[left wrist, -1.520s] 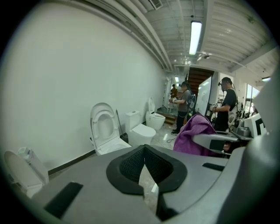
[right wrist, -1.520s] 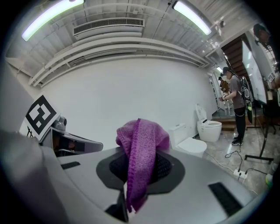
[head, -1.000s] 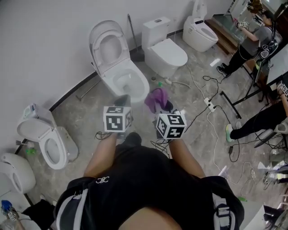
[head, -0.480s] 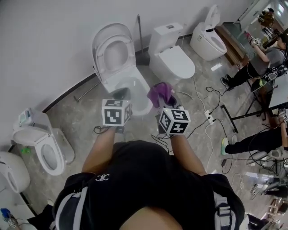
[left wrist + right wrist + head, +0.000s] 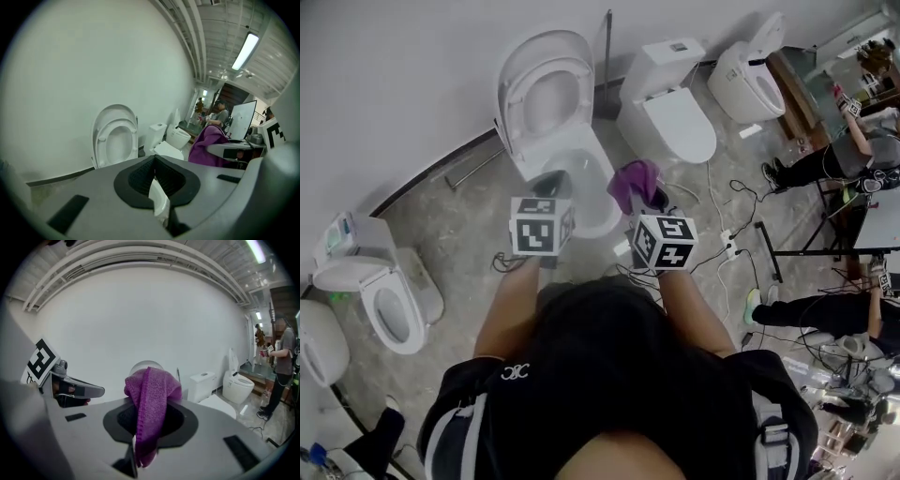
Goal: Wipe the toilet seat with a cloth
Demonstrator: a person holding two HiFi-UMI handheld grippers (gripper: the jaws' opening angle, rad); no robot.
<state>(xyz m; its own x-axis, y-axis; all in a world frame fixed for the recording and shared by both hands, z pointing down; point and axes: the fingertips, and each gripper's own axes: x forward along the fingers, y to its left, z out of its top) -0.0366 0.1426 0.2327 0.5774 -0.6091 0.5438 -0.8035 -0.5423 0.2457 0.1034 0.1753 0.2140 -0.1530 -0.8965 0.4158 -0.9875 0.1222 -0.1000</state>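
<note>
The left hand-held gripper [image 5: 154, 161] is clenched, its jaws pressed together with nothing between them. The right hand-held gripper [image 5: 147, 405] is closed on a purple cloth [image 5: 152, 387], which is bunched above the jaws and hangs down between them. Both are held side by side, near each other, over the grey floor [image 5: 450, 225]. A white toilet [image 5: 598, 192] is seen just ahead of the left hand-held gripper, its seat [image 5: 99, 140] raised upright against the open lid, apart from both hand-held grippers. A second toilet [image 5: 680, 127] with its lid down is seen beyond the right hand-held gripper, by the wall.
</note>
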